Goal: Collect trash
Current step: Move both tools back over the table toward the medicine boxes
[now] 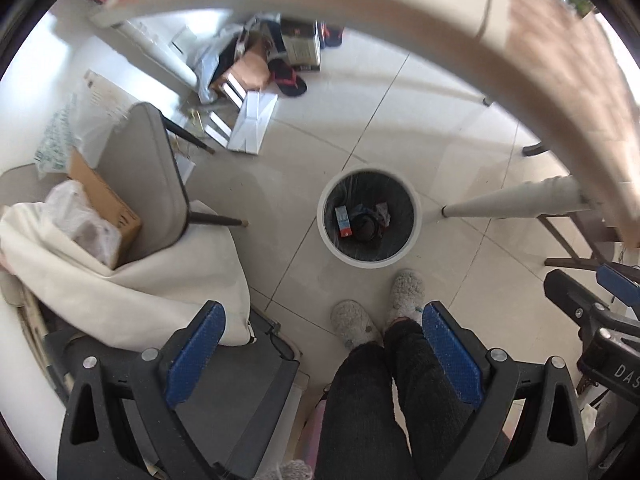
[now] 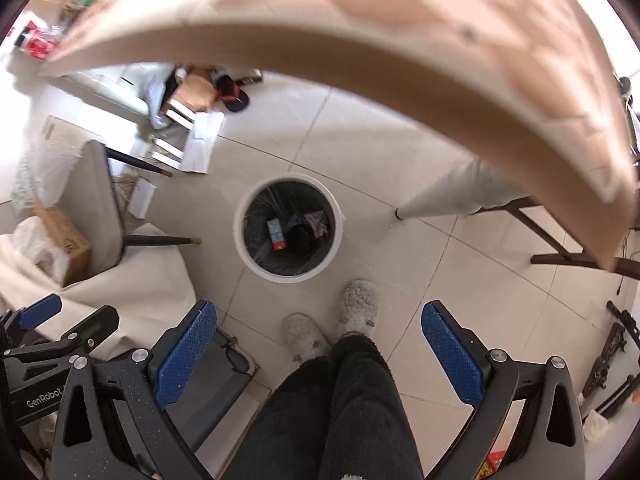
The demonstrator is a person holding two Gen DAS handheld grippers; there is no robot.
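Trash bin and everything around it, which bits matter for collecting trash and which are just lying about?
For the job:
- trash bin, black liner, a small carton and wrappers already inside
- left gripper, open, empty
- right gripper, open, empty

Lying about:
- chair
- cardboard box on the chair
- black sandal
- table
- grey slippers on the person's feet

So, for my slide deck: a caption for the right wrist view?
Open right tool above a white bin holding a small carton, slippered feet below.
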